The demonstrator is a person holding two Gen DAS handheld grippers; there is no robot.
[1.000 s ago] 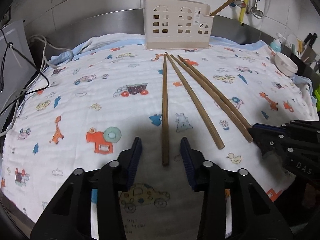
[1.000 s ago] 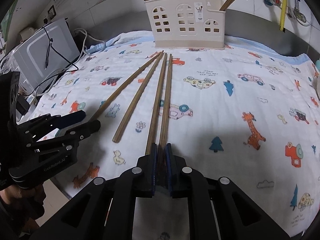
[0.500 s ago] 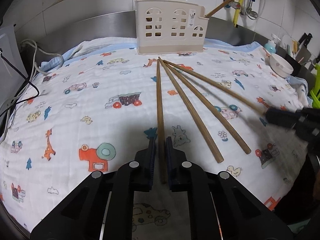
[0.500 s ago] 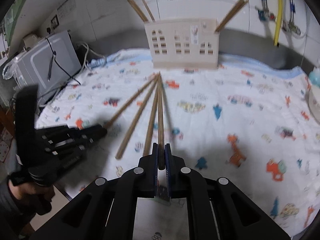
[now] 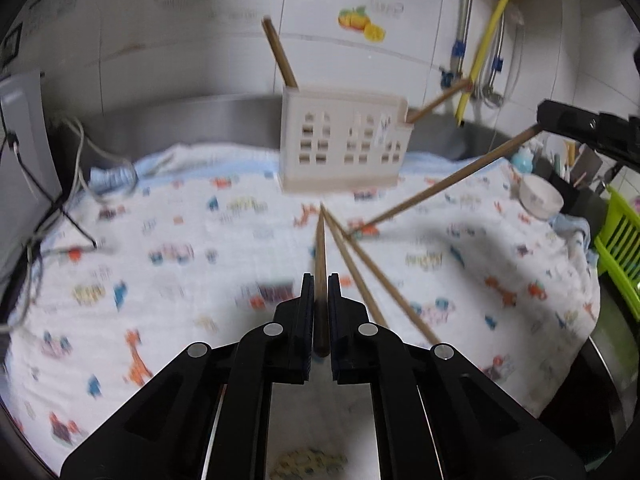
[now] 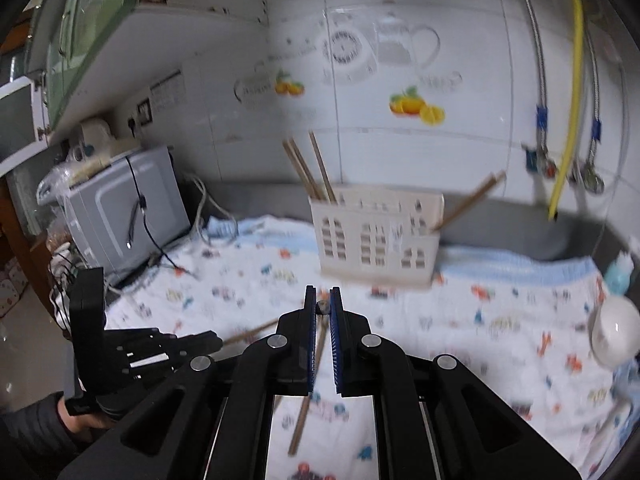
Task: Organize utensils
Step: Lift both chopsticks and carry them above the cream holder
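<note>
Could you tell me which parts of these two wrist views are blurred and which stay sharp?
Left wrist view: the cloth and holder are motion-smeared, while the left gripper and its chopstick look crisp. Right wrist view: cloth, holder and wall stickers blur alike; the right gripper stays sharp.

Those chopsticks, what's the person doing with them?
A person holds two claws, and each grips one wooden chopstick. The left claw pinches a chopstick by its end. The right claw has another chopstick lifted at a slant. Two more chopsticks lie on the cloth, before the holder.
</note>
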